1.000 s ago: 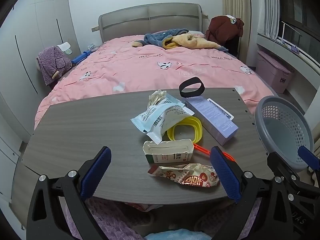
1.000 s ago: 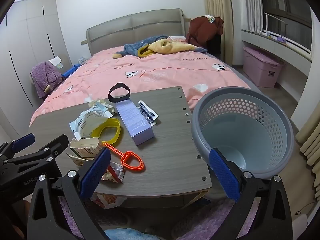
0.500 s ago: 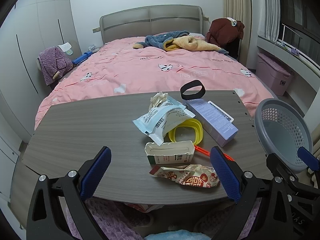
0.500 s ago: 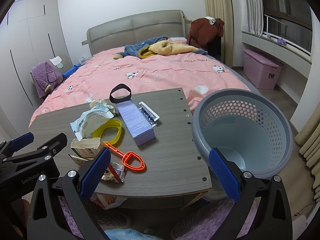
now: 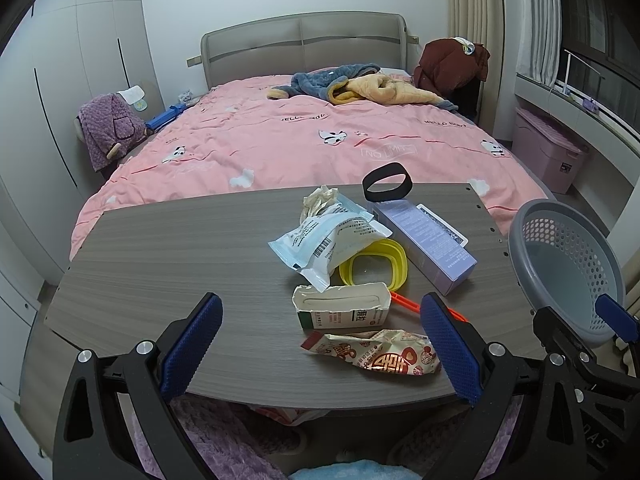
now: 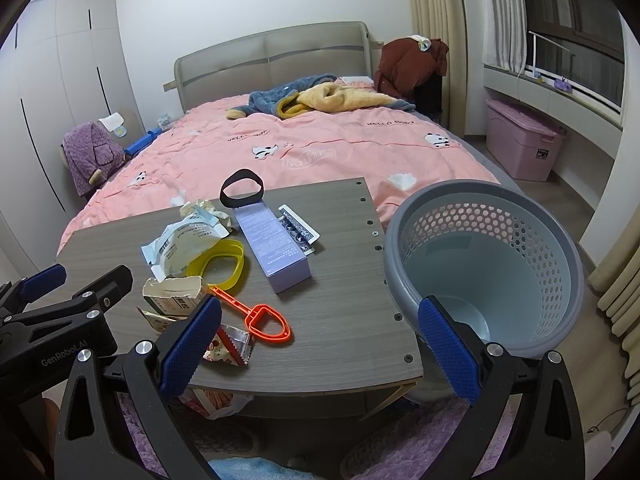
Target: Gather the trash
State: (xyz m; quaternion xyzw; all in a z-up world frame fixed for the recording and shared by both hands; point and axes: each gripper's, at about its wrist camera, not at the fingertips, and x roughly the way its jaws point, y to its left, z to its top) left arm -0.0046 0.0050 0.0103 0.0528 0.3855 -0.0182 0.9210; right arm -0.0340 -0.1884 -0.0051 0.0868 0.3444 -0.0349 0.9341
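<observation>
Now both tongs are spread wide and hold nothing. The left tongs (image 5: 320, 340) hang over the near edge of the counter (image 5: 180, 248), just before a torn carton (image 5: 342, 306) and a red snack wrapper (image 5: 380, 354). Behind them lie a white-blue pouch (image 5: 328, 240), a yellow ring (image 5: 374, 268) and a purple box (image 5: 424, 240). The right tongs (image 6: 318, 344) are near the counter's right corner, beside the grey basket (image 6: 488, 264), which stands just off the counter.

Crumpled snack wrapper (image 5: 380, 354), torn carton (image 5: 342, 305) on table; basket (image 6: 486, 264) beside.
</observation>
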